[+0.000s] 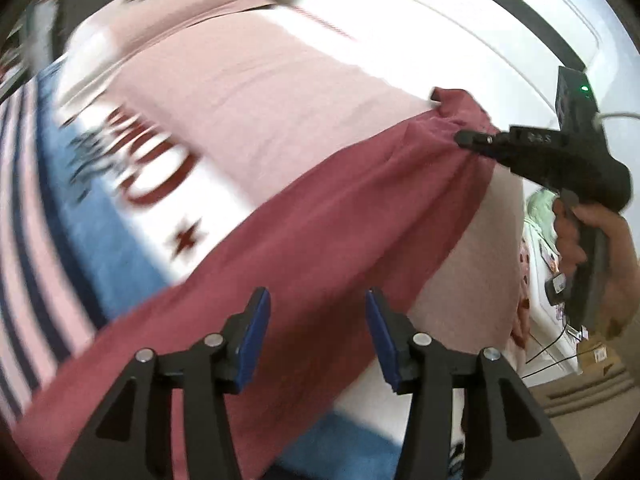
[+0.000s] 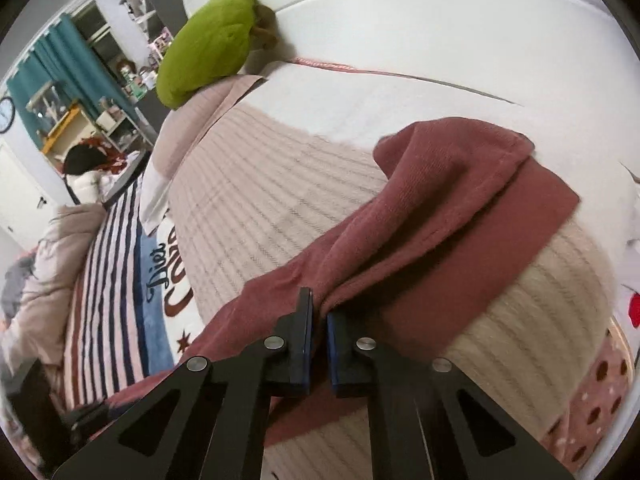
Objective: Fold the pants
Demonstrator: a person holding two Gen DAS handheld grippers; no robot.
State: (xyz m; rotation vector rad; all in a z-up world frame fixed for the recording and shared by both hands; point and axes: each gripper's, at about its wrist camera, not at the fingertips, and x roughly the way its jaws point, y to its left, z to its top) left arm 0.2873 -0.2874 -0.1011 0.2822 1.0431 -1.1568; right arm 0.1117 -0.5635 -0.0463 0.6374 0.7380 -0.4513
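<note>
The dark red pants [image 1: 320, 216] lie stretched across a bed, from lower left to upper right in the left wrist view. My left gripper [image 1: 318, 312] hovers just above them, open and empty. My right gripper [image 1: 466, 138] is shut on the far end of the pants, bunching the cloth there. In the right wrist view the pants [image 2: 440, 216] are pinched between the nearly closed blue pads of my right gripper [image 2: 319, 312], and the cloth folds up beyond them.
The bed has a pink ribbed blanket [image 2: 260, 184] and a striped blanket with lettering [image 1: 132, 152]. A green pillow [image 2: 208, 48] lies against the white headboard [image 2: 400, 12]. Shelves and furniture stand at the left [image 2: 80, 112].
</note>
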